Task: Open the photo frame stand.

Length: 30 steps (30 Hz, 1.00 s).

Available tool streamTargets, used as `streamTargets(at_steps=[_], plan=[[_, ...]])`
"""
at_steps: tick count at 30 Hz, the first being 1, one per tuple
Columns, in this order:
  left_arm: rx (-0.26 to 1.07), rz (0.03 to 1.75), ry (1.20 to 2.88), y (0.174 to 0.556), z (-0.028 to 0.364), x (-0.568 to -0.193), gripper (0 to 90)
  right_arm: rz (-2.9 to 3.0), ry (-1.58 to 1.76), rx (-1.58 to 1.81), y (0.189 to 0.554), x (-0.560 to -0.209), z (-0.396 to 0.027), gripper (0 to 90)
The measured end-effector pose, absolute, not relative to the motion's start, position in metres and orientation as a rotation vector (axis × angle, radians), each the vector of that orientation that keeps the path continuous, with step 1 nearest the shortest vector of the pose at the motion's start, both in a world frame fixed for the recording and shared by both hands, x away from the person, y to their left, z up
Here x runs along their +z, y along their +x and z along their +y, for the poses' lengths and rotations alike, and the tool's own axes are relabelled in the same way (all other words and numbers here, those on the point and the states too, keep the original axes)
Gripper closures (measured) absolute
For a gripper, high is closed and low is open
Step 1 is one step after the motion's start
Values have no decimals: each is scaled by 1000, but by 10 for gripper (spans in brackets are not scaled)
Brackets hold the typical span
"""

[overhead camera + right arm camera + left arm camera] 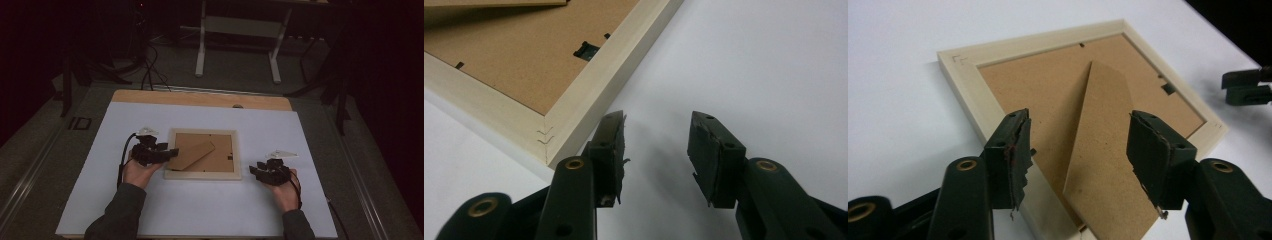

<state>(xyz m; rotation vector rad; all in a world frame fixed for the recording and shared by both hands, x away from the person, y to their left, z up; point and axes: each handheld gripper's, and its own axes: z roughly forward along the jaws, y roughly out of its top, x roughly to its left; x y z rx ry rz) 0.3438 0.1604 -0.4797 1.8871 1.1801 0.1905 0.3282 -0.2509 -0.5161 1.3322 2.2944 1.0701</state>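
Note:
A pale wooden picture frame (202, 175) lies face down on the white sheet, brown backing board (222, 150) up. Its cardboard easel stand (192, 155) angles up off the backing toward the left. My left gripper (170, 154) is at the frame's left edge. In the left gripper view its jaws (1078, 145) stand open on either side of the stand's wide end (1103, 150), and the pads do not press it. My right gripper (256, 171) rests to the right of the frame's near right corner (549, 135), open (656, 145) over bare sheet with nothing between its fingers.
The white sheet (210, 210) covers a wooden table whose far edge (200, 98) shows behind it. Small black metal clips (586, 49) sit in the backing. Cables (150, 70) and a white desk frame (240, 45) stand on the dark floor beyond.

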Motion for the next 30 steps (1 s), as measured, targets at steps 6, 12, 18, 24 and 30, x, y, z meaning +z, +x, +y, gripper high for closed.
streamTargets(at_steps=[6,12,18,24,30], plan=[[179,1178,1913,353,151,-481,368,2304,1321,1070,328,-516,-249,569],[146,1153,1937,359,146,-485,352,2309,1322,1071,329,-518,-249,567],[125,1105,2006,363,137,-489,352,2313,1320,1069,329,-518,-249,564],[90,1071,2040,366,131,-493,332,2317,1319,1071,329,-519,-249,563],[59,1059,2062,368,126,-497,311,2318,1322,1068,330,-519,-250,563]])
